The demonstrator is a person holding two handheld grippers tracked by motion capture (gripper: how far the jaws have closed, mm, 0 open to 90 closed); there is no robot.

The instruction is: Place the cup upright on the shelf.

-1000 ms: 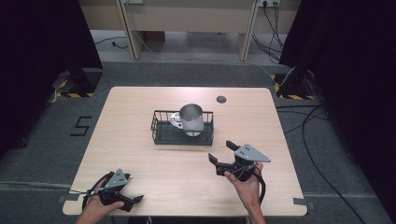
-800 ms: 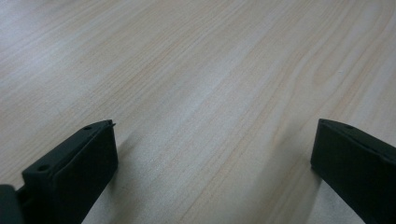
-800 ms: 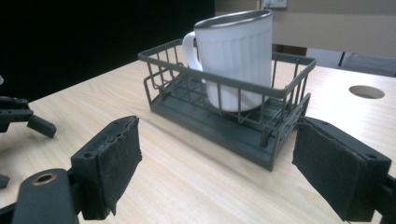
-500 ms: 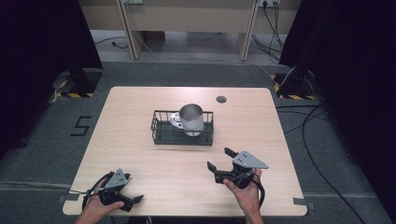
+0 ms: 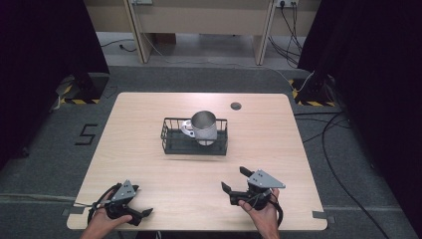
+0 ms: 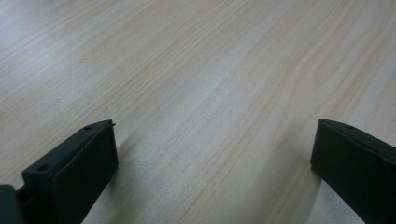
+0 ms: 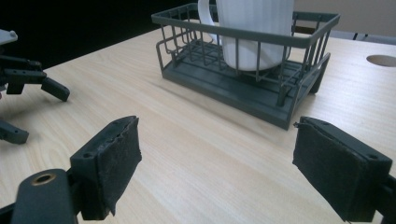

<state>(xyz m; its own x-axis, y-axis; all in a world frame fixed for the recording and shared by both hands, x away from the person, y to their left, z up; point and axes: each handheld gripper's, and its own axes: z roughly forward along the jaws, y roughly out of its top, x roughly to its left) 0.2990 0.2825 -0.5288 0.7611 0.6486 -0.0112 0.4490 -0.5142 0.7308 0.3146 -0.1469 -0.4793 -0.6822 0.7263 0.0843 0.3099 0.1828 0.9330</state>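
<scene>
Pale wood-grain table (image 5: 149,144) on grey carpet, dark curtains to either side, light desk legs and cables behind. Item 1: mug (image 5: 204,127), upright, handle turned to the left in the high view, standing inside item 2, a dark wire basket (image 5: 171,144) with a slatted floor; both lie ahead of the right gripper (image 5: 235,179), well apart from its jaws, and ahead and to the right of the left gripper (image 5: 142,215), farther off again. In the right gripper view the mug (image 7: 254,28) reads white and ribbed, seated toward the basket's (image 7: 243,98) far end. Item 3: right gripper, held in a hand at the table's near edge, jaws spread wide, bare tabletop between the felt pads, nothing gripped. Item 4: left gripper, held low at the near left corner, jaws likewise wide apart over bare wood, nothing gripped; it also appears at the left edge of the right gripper view (image 7: 42,112). Item 5: round cable hole (image 5: 236,105) in the tabletop, beyond the basket from the right gripper. Item 6: numeral 5 (image 5: 87,134) marked on the floor, beyond the left gripper and off the table's left side.
</scene>
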